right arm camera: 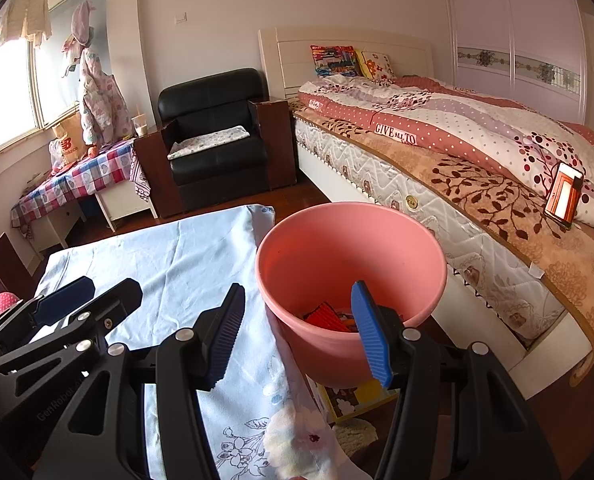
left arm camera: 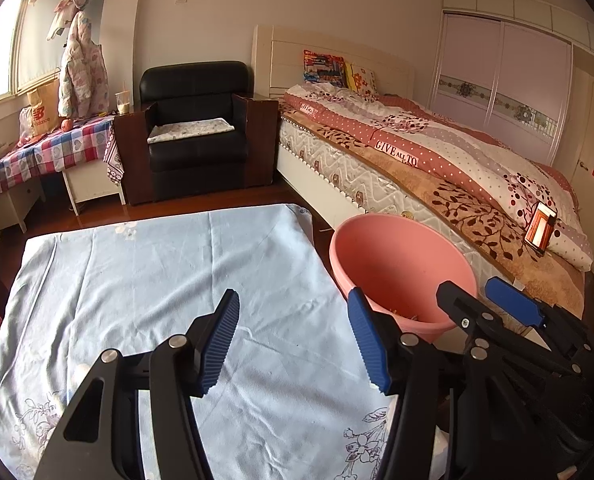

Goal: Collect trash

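Note:
A pink plastic bucket point(left arm camera: 401, 264) stands beside the cloth-covered table, between it and the bed; it also shows in the right wrist view point(right arm camera: 349, 248). Red and orange scraps point(right arm camera: 327, 316) lie in its bottom. My left gripper point(left arm camera: 295, 344) is open and empty above the light blue cloth point(left arm camera: 157, 280). My right gripper point(right arm camera: 301, 336) is open and empty, over the bucket's near rim. Each gripper shows in the other's view: the right gripper point(left arm camera: 493, 300) at the right edge, the left gripper point(right arm camera: 93, 292) at the left edge.
The bed point(right arm camera: 477, 160) with a patterned quilt runs along the right, a lit phone point(right arm camera: 564, 194) propped on it. A black armchair point(left arm camera: 197, 128) stands at the back. A checked-cloth side table point(left arm camera: 49, 152) with bags sits under the window. Papers point(right arm camera: 357, 396) lie on the floor under the bucket.

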`<state>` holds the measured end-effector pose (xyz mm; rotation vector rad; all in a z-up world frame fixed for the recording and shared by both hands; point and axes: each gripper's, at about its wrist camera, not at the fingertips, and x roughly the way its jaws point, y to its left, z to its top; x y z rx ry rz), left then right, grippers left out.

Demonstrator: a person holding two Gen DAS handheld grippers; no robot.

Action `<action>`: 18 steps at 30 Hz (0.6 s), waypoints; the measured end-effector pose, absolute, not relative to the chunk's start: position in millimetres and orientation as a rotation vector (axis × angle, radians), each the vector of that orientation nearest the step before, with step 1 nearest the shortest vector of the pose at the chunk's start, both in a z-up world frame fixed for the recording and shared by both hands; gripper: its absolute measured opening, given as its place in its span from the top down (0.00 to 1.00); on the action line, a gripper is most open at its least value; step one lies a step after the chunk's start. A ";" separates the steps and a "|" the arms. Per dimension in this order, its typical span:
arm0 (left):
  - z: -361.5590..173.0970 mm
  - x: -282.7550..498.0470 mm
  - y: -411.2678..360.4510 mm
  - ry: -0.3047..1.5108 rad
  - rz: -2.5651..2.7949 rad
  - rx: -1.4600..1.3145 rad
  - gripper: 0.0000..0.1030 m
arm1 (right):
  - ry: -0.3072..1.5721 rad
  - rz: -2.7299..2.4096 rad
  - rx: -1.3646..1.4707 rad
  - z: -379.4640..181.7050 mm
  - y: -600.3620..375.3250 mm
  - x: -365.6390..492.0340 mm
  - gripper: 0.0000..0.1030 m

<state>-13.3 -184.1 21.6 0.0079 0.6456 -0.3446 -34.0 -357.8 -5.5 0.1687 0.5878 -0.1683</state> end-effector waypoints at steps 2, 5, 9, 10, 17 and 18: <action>19.2 -11.8 -182.4 0.651 -0.336 0.004 0.46 | 0.589 -0.169 0.167 -6.0 -357.8 -34.0 0.46; 17.6 -7.6 -179.4 0.656 -0.323 -0.008 0.46 | 0.591 -0.168 0.163 -6.8 -356.7 -33.8 0.46; 18.7 -6.1 -175.0 0.650 -0.317 -0.018 0.46 | 0.595 -0.167 0.156 -8.1 -355.1 -33.0 0.46; 19.1 -6.0 -174.5 0.649 -0.316 -0.020 0.46 | 0.595 -0.165 0.156 -8.3 -354.7 -33.0 0.46; 22.1 -5.5 -170.2 0.639 -0.309 -0.033 0.47 | 0.591 -0.161 0.154 -7.4 -351.5 -33.8 0.46; 22.5 -5.6 -169.8 0.639 -0.310 -0.034 0.47 | 0.591 -0.161 0.154 -7.4 -351.4 -33.8 0.46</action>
